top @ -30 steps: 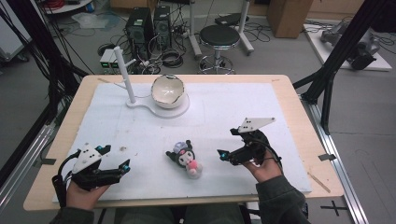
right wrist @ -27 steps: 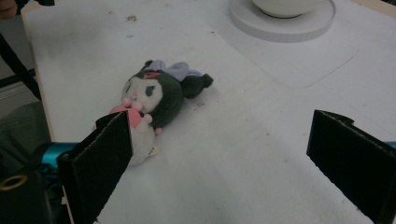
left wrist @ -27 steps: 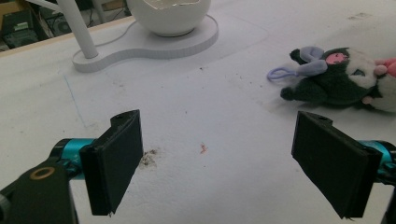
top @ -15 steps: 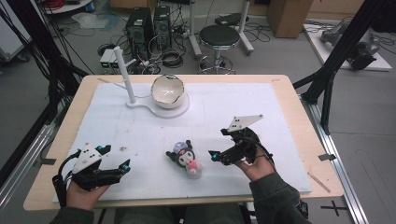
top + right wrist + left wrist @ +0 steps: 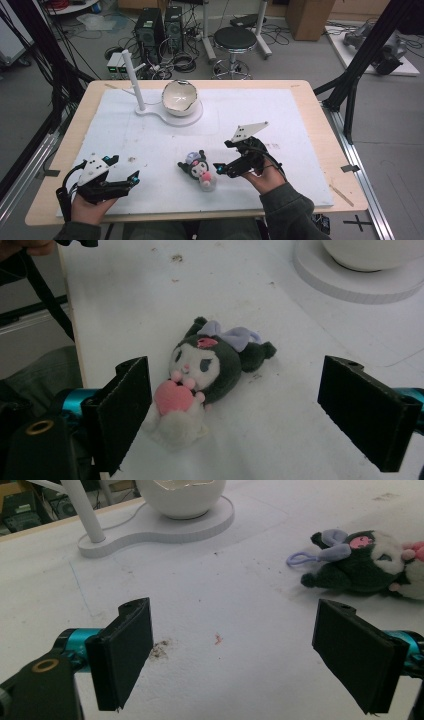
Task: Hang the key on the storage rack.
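left tool (image 5: 131, 179): jaws wide apart, nothing between them, low over the counter (image 5: 300, 115) near its front-left edge | plush toy (image 5: 199, 168): lying on its back on the white counter, centre-front, between both tools | right tool (image 5: 218, 168): just right of the toy, jaws have just been closing, wide apart, toy lies between them untouched

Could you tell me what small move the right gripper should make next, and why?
Probably ease the right gripper forward so its jaws straddle the plush toy. The jaws have just been closing a little yet stand apart, pressing on nothing, and the toy lies on the white mat just ahead of them.
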Demonstrator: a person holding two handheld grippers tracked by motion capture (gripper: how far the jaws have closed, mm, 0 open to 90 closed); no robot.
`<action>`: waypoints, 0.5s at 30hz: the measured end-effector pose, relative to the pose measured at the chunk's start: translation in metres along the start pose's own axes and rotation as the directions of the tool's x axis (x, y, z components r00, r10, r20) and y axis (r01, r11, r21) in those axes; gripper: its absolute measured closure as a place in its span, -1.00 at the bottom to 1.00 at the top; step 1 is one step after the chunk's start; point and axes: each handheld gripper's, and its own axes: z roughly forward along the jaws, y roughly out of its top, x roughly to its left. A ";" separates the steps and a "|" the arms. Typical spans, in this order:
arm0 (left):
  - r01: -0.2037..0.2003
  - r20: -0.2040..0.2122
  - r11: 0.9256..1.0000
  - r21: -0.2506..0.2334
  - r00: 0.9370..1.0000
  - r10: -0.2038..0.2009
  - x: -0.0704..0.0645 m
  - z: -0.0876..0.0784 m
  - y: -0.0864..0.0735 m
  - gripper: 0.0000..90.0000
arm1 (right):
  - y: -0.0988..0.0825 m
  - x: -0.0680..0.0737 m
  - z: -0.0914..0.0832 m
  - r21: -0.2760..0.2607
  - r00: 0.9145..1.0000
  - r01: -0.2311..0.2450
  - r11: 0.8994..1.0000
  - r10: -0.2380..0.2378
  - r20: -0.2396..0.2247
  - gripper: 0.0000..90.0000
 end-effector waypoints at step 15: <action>0.001 0.001 1.000 0.000 1.000 -0.001 0.000 0.001 0.000 -0.62 | 0.008 0.009 0.030 0.070 0.999 -0.041 0.997 0.042 -0.017 -0.52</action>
